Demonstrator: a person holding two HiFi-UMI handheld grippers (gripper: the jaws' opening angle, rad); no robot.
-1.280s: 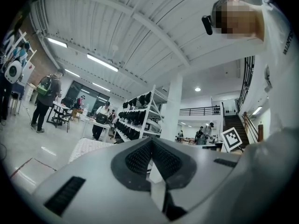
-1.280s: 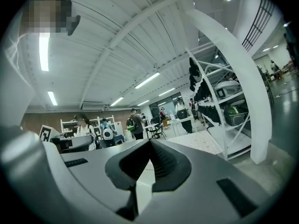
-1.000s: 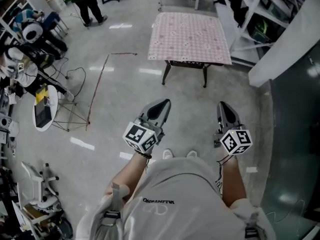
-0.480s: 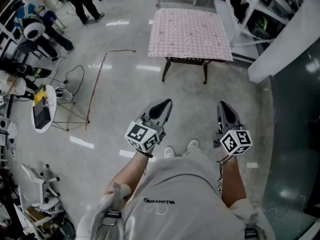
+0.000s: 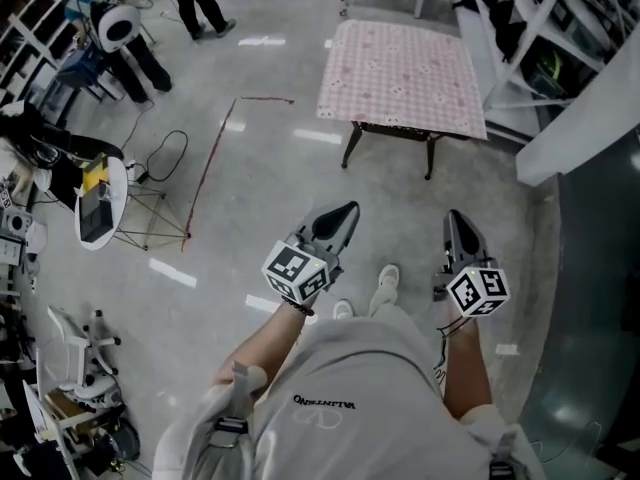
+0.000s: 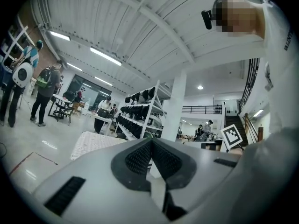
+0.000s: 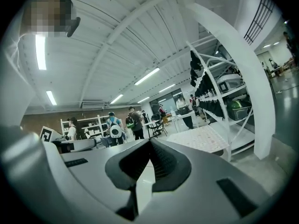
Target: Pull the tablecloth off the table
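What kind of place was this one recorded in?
Probably a large lab or workshop hall: a polished concrete floor, white shelving racks loaded with dark gear, and people standing around work tables. A small table under a pink tablecloth stands in the open.

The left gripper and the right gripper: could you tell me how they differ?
The left gripper slants rightward in the head view; the right gripper points almost straight up it. The tablecloth lies left of the left gripper's fingers in its view, right of the right gripper's in its own. Both are shut and empty.
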